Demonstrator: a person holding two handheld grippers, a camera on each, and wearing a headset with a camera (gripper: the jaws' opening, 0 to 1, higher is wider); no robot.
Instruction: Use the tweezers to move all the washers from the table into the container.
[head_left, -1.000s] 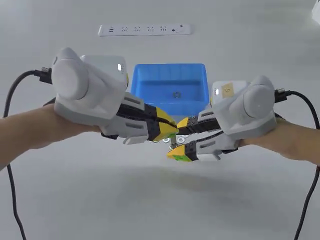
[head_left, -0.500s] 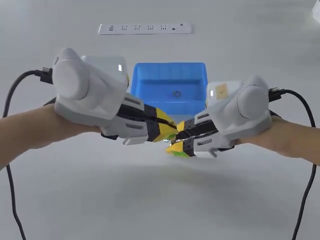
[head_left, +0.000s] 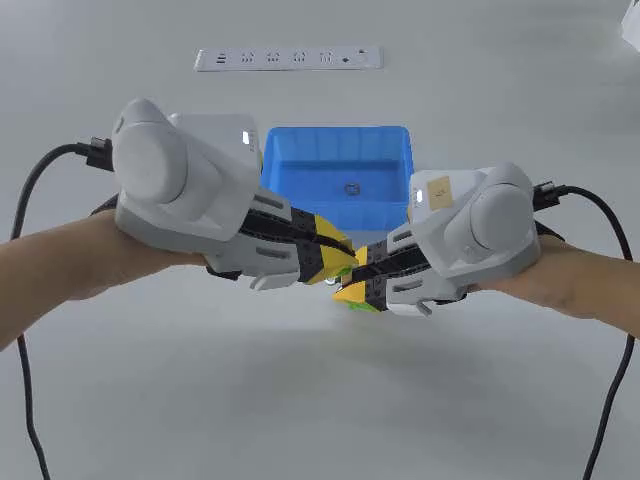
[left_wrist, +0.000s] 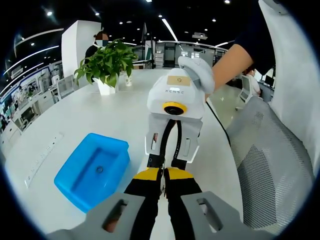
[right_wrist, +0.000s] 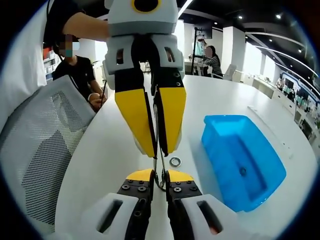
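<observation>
Both grippers clamped on the tweezers, loose washer right by the tips.
Your left gripper and right gripper meet nose to nose, each with jaws squeezed together on the thin tweezers. Hold one clamp tight until the other is set, don't twist, and let the tweezers spring freely. The table washer lies flat on the table, just beside the tips on the blue container side. One stored washer lies inside the container.

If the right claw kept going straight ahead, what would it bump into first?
Most likely the left claw. It faces the right one nearly tip to tip, and the thin tweezers run between them.
</observation>
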